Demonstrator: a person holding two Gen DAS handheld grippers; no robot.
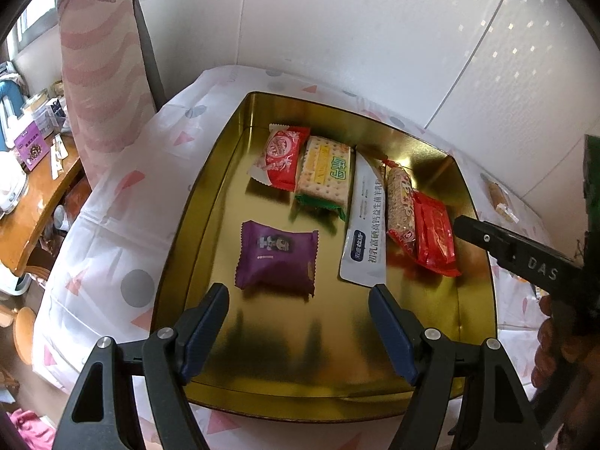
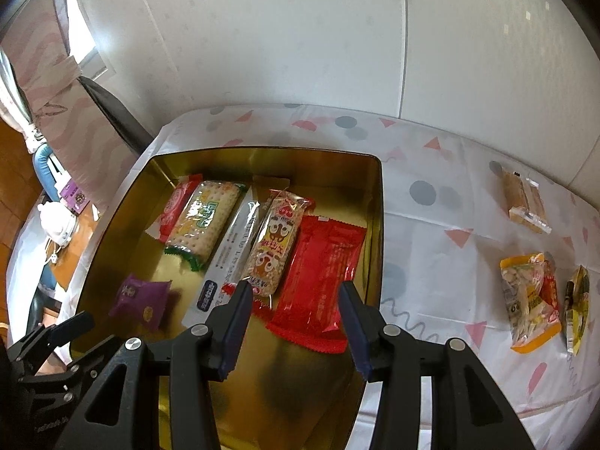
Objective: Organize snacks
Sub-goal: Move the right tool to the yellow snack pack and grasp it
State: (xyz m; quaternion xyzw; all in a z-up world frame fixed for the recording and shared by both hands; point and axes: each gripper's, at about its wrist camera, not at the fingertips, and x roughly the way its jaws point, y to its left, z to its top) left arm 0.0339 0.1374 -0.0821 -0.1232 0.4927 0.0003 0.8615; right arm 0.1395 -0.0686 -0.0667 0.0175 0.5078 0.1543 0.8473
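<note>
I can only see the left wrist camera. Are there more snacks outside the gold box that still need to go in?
Observer: Yes. On the right wrist view a yellow snack bag lies on the tablecloth, right of the gold box.
Child: Only that one?
Observer: No, a dark-and-yellow packet lies just beyond it.
Child: Is the right gripper holding something?
Observer: No. The right gripper is open and empty over the red packet.

A home: pink curtain (image 1: 101, 56), cluttered wooden desk (image 1: 33, 202), patterned tablecloth (image 2: 431, 225).
</note>
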